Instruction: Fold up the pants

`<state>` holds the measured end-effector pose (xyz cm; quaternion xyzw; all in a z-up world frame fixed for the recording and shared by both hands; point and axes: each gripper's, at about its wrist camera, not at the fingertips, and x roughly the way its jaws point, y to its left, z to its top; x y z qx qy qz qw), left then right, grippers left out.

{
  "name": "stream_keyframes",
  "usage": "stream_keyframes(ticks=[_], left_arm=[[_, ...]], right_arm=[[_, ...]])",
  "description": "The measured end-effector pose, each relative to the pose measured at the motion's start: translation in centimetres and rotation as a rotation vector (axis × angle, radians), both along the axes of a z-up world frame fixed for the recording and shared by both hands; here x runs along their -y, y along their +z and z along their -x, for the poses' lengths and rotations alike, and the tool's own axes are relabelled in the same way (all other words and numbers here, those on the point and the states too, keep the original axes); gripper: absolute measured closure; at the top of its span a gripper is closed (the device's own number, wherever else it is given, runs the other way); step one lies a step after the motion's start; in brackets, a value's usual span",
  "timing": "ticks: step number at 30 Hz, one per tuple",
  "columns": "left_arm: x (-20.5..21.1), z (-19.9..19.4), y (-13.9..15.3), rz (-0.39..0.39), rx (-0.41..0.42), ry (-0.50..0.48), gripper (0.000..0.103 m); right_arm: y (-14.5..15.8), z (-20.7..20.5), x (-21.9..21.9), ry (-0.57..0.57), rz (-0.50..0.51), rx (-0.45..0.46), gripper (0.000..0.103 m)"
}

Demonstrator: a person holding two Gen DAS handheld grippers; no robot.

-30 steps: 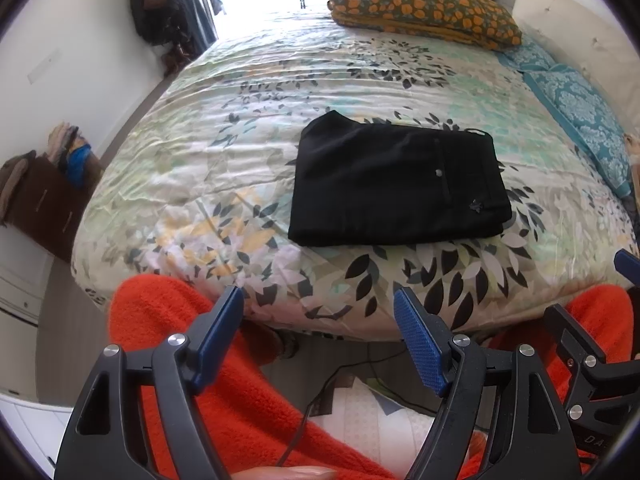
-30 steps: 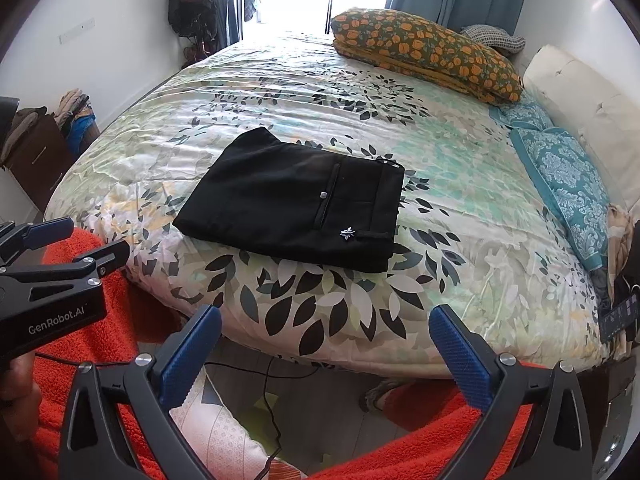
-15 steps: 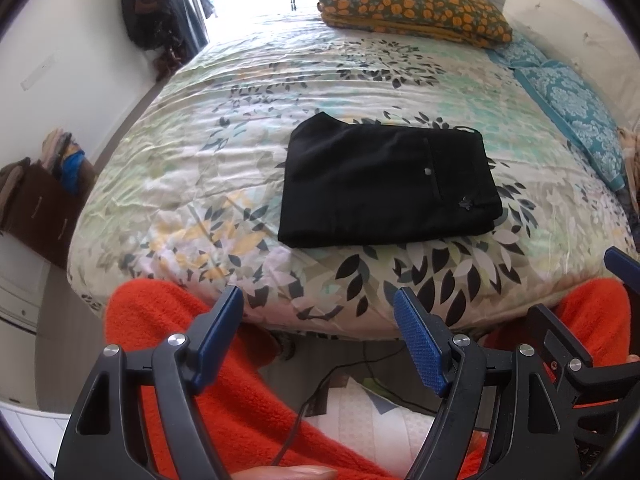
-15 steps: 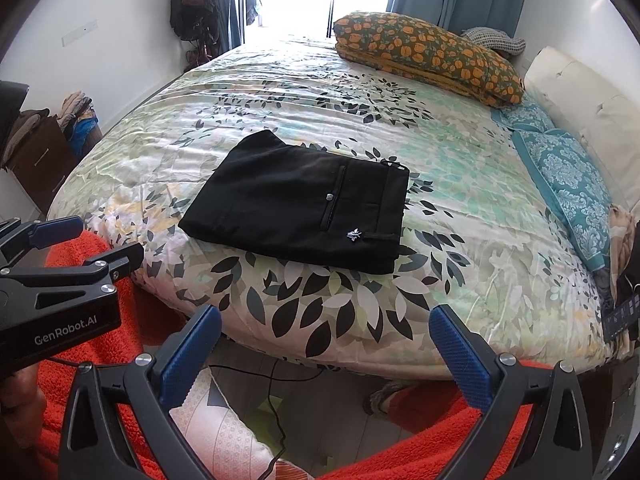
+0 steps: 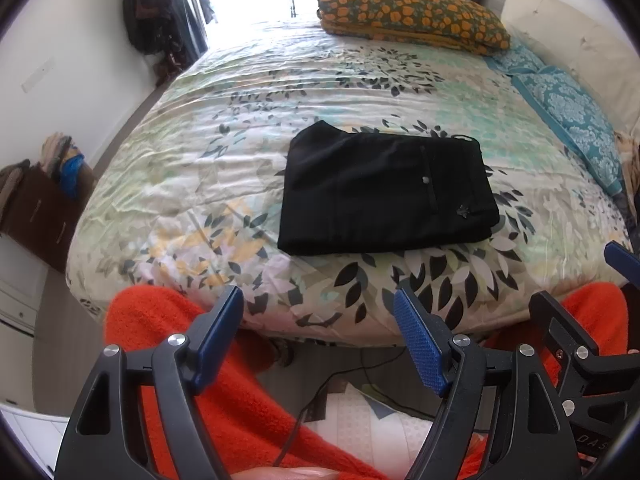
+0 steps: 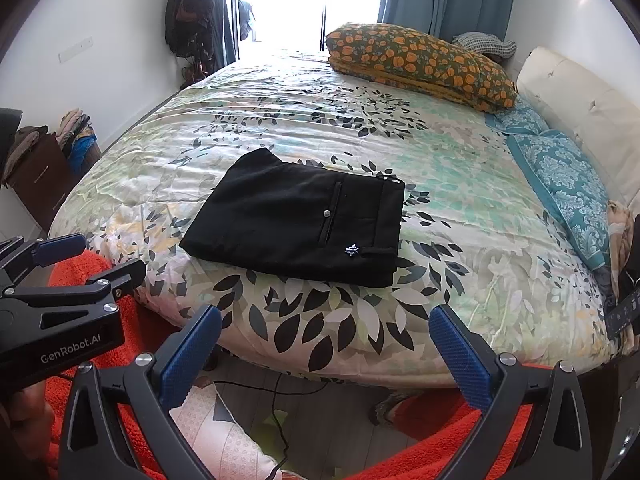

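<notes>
Floral leaf-print bedspread (image 6: 460, 216) carries the black fabric pants (image 6: 300, 228) folded into a flat rectangle at 12 o'clock of left gripper (image 5: 318, 340) and right gripper (image 6: 326, 344), jaws wide, empty; folding looks done.

The left gripper (image 5: 318, 336) and right gripper (image 6: 324, 344) have black frames, silver screws, ribbed blue pads and white "GenRobot.AI" lettering, with fuzzy orange-red clothing (image 5: 224, 412) behind them.
</notes>
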<state>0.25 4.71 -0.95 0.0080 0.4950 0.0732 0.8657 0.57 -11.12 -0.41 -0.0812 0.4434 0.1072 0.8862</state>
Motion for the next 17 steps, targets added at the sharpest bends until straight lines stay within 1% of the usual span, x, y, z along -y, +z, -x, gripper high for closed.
stream_keyframes(ticks=[10, 13, 17], left_arm=[[0.24, -0.11, -0.24, 0.003, -0.01, -0.004, 0.023], [0.21, -0.16, -0.32, 0.016, -0.013, -0.004, 0.023], [0.42, 0.0, -0.29, 0.011, 0.004, -0.009, 0.023]], right_arm=[[-0.09, -0.06, 0.02, 0.002, 0.002, -0.005, 0.0], [-0.13, -0.06, 0.02, 0.002, 0.002, -0.006, 0.0], [-0.45, -0.09, 0.0, 0.006, 0.002, -0.012, 0.0]])
